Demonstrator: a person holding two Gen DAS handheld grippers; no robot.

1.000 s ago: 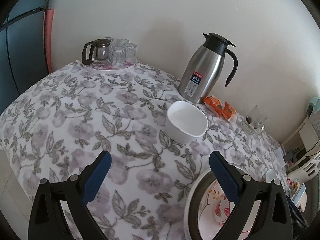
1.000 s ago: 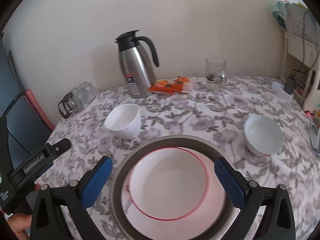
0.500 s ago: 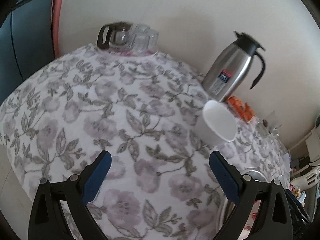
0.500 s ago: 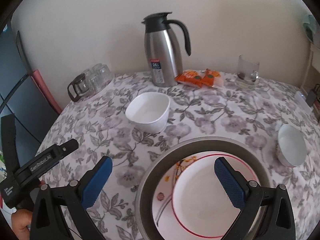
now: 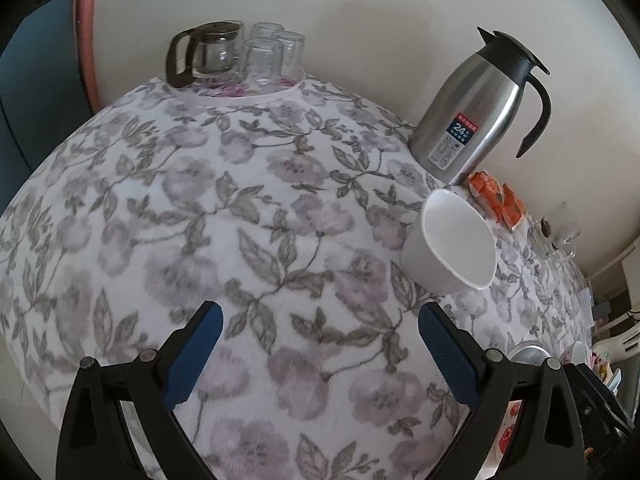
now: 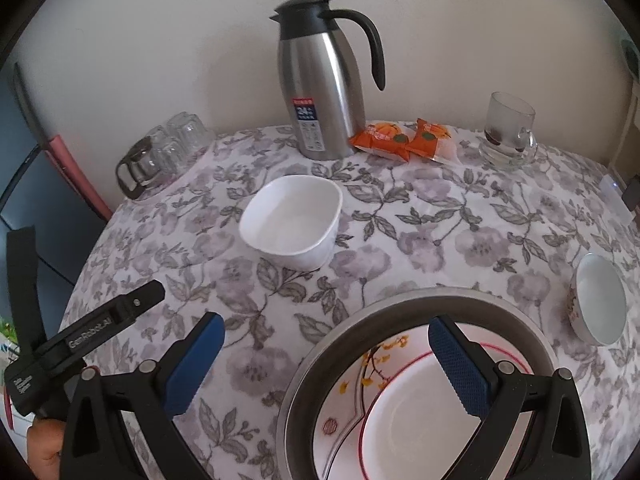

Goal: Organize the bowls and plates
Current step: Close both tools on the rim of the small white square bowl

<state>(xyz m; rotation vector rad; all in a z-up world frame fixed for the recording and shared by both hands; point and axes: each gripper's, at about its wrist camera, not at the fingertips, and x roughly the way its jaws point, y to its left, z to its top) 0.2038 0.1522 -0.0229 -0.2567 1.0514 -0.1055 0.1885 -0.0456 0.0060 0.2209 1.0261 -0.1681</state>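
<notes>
Floral-cloth round table (image 6: 460,216) w/ steel thermos jug (image 6: 324,80) far | white squarish bowl (image 6: 292,220) mid-table | small round white bowl (image 6: 600,300) right | red-rimmed plates in grey metal basin (image 6: 400,312) near | left gripper (image 5: 320,356) wide, empty | right gripper (image 6: 326,364) wide, empty, over basin's left rim

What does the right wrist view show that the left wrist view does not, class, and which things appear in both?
Only the right wrist view shows the small round bowl near the table's right edge, the plates plainly, stacked inside the metal basin, and the left gripper seen from outside. Only the left wrist view shows the white chair beyond the table. Both share the square white bowl, the steel thermos, the orange snack packets, the glass mug, the glass teapot with upturned glasses, and the floral tablecloth.
</notes>
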